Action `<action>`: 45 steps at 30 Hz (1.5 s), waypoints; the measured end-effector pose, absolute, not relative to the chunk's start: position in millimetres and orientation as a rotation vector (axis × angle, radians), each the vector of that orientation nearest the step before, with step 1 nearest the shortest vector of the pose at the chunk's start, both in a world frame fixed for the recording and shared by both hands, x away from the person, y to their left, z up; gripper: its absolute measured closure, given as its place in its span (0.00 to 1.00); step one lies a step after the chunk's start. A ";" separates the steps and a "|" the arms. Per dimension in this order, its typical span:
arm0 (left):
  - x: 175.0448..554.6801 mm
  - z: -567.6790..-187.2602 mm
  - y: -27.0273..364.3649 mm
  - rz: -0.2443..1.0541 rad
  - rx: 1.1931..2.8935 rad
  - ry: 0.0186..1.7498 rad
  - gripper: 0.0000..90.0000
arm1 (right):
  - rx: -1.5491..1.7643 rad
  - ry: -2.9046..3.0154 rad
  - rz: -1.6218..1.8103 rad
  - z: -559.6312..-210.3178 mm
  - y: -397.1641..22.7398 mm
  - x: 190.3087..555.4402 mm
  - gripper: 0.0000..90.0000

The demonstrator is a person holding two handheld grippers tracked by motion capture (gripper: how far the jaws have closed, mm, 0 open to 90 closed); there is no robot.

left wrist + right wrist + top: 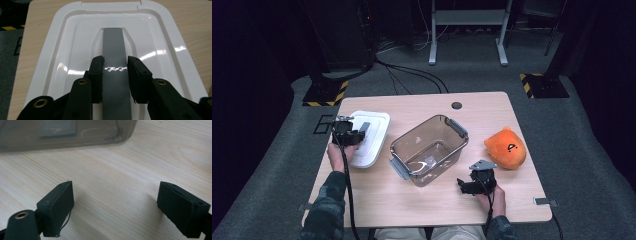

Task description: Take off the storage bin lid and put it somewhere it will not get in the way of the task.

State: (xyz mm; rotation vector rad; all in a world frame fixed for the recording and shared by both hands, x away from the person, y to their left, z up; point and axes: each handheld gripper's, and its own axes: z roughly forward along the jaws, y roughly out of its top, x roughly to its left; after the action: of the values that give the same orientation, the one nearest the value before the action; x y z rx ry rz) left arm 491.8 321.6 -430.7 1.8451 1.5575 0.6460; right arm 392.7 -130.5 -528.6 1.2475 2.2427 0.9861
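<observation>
High view and here's the layout: one wooden table, and on it one clear plastic bin with grey latches sitting in the middle, one white lid lying flat to its left near the table's left edge, one orange plush toy off to the right. Two forearms come in from the bottom, one gripper in each hand. The left hand is stretched forward over the near end of the lid, its left gripper pointing across the lid's top. From the left gripper view, there it is, jaws clamped either side of the grey handle strip that runs down the lid's centre, pads pressing its edges. The right hand sits low near the front edge, just in front of the bin. Right gripper spread wide, nothing between the jaws, bare tabletop beneath and the bin's corner just ahead
</observation>
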 end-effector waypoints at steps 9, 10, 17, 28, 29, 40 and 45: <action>491.0 -464.3 329.0 0.613 1.827 1.648 0.74 | 1.242 2.240 0.983 -528.7 -130.6 392.8 0.15; 491.0 -467.2 329.7 0.613 1.824 1.655 0.74 | 1.248 2.238 0.984 -528.7 -130.3 392.6 0.15; 491.9 -488.1 336.1 0.603 1.823 1.723 0.74 | 1.248 2.239 0.985 -528.7 -130.5 392.7 0.15; 490.1 -503.1 336.1 0.620 1.801 1.727 0.73 | 1.247 2.237 0.984 -528.7 -130.3 392.5 0.15; 490.2 -503.4 336.6 0.619 1.802 1.720 0.73 | 1.247 2.237 0.984 -528.7 -130.3 392.5 0.15; 482.2 -492.8 338.7 0.647 1.820 1.689 0.26 | 1.249 2.236 0.984 -528.8 -130.3 392.5 0.15; 470.5 -487.4 337.6 0.633 1.818 1.646 0.18 | 1.248 2.237 0.984 -528.7 -130.4 392.5 0.15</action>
State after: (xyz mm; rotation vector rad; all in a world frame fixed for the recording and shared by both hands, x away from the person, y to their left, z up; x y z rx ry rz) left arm 470.5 337.6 -487.4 1.8179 1.6455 0.6328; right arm 392.5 -130.4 -528.7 1.2484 2.2372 0.9837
